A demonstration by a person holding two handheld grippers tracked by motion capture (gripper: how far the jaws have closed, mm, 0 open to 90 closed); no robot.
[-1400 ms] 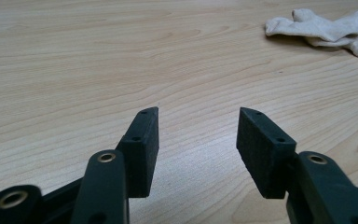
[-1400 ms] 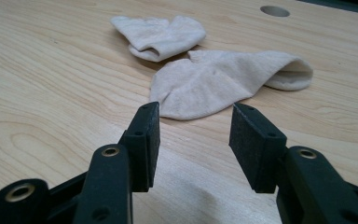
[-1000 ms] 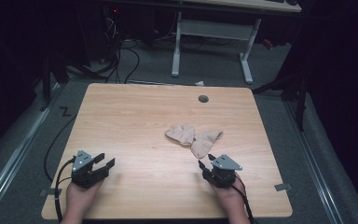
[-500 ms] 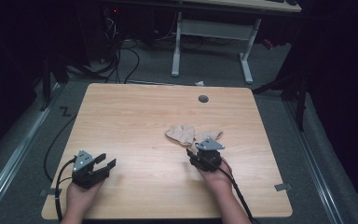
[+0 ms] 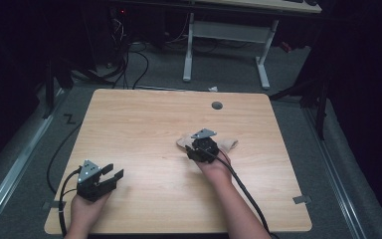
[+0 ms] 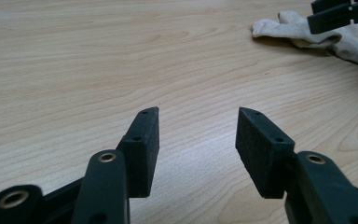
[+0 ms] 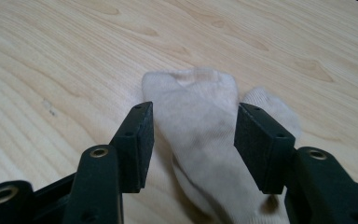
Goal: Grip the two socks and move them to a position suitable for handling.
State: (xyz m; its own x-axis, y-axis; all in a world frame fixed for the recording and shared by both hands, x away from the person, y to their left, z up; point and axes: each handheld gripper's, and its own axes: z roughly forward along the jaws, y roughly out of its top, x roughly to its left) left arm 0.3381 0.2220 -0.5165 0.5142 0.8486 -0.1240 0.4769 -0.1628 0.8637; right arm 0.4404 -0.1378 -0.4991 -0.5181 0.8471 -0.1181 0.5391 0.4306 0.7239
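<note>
Right claw (image 7: 193, 126), just opened wide, straddles the sock (image 7: 200, 140) unpinched. Lower to the counter (image 5: 144, 124), then clamp mid-fabric. Left claw (image 6: 198, 135) idles apart.

No readable text, labels or signs

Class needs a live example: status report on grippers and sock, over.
Right gripper open, jaws straddling the cream sock, no grip. Left gripper open, idle, apart. Nothing in the way.
</note>
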